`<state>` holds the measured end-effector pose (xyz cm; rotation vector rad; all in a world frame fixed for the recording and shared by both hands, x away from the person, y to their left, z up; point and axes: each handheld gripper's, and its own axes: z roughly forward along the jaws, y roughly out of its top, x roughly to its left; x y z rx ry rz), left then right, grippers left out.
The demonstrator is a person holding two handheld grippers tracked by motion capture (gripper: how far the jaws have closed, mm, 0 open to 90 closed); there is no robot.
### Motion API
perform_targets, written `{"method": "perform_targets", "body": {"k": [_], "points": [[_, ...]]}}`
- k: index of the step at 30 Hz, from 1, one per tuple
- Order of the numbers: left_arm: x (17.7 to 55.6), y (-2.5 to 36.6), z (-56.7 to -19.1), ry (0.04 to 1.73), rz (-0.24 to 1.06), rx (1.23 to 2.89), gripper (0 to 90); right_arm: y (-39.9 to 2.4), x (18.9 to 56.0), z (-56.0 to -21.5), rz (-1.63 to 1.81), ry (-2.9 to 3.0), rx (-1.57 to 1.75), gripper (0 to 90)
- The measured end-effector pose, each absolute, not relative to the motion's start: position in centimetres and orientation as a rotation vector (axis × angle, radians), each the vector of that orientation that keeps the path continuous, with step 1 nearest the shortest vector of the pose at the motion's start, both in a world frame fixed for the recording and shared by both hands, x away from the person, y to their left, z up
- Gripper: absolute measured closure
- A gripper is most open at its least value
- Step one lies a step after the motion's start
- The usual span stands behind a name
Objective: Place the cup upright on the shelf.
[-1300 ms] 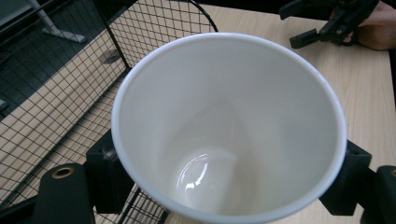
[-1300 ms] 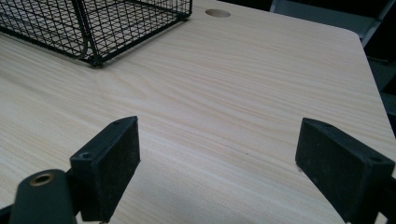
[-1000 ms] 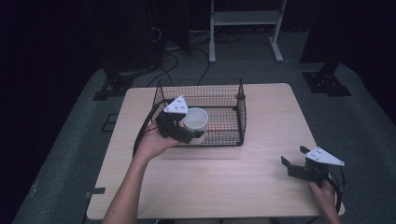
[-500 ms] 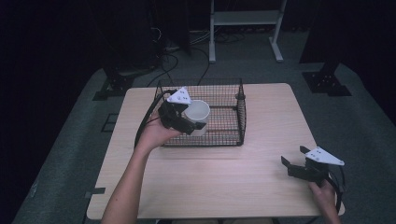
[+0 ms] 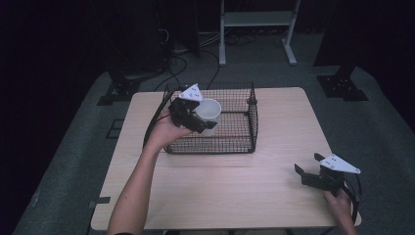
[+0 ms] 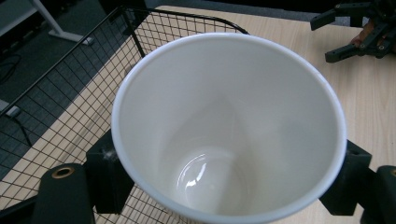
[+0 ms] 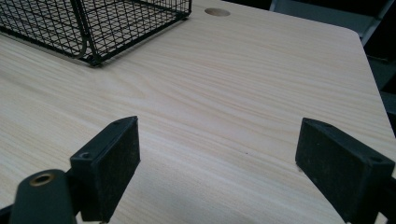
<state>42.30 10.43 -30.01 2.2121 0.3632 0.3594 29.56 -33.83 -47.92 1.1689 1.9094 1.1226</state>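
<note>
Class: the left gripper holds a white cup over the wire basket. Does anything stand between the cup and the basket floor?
Nothing visible does. The left gripper holds the cup above the basket, past its near wall, and the mesh floor below looks bare.

Left forearm reaches from bottom edge up and forward, bare, hand [image 5: 164, 129] wrapped round the left tool [image 5: 203, 117]. Left tool raised off the desk [image 5: 274, 191], tilted, grey plate on top, cable looping back along the wrist. Its jaws clamped on either side of a white cup [image 6: 229, 126], mouth facing the left gripper view camera. Right hand [image 5: 340, 203] low at near right corner, holding the right tool [image 5: 306, 166] just above the desk, pointing left. Right tool jaws spread wide apart, nothing between them, pads [image 7: 109, 165] clear in right gripper view.
</note>
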Motion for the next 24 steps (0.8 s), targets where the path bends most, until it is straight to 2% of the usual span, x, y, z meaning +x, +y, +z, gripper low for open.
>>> {"method": "perform_targets", "body": {"k": [24], "points": [[45.2, 9.6, -30.3, 0.380, 0.349, 2.231, 20.7, -33.9, 29.6, -47.9, 1.123, 1.907, 1.173, 13.1]]}}
